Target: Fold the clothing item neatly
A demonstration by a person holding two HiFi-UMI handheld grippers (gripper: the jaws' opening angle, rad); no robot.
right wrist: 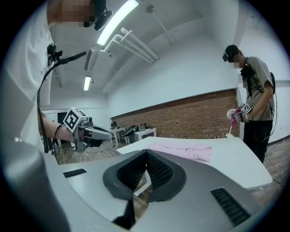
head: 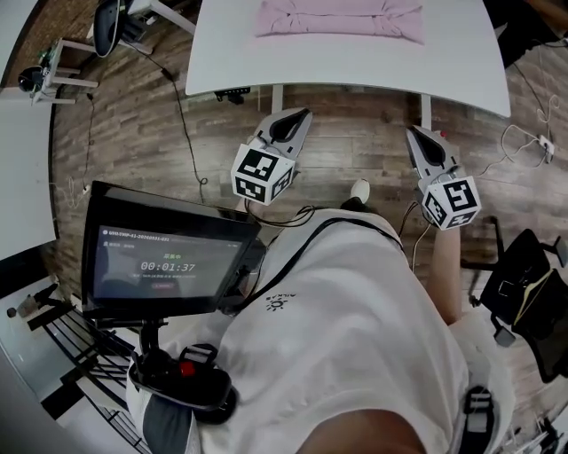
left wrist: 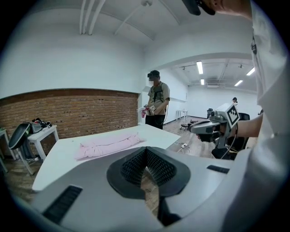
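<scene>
A pink garment [head: 340,19] lies folded into a long flat strip on the white table [head: 355,66] at the top of the head view. It also shows as a pink roll-like shape in the left gripper view, the garment [left wrist: 108,145], and in the right gripper view, the garment [right wrist: 183,151]. My left gripper [head: 299,115] is shut and empty, held off the table over the wooden floor. My right gripper [head: 415,135] is likewise shut with nothing in it, short of the table's near edge. Each gripper sees the other: right gripper [left wrist: 199,128], left gripper [right wrist: 106,133].
A monitor on a stand [head: 164,257] sits at my left side. A black office chair [head: 524,284] is at the right, cables [head: 524,142] trail on the floor. Another person [left wrist: 156,99] stands beyond the table's far end. A small side table [left wrist: 41,133] holds clutter by the brick wall.
</scene>
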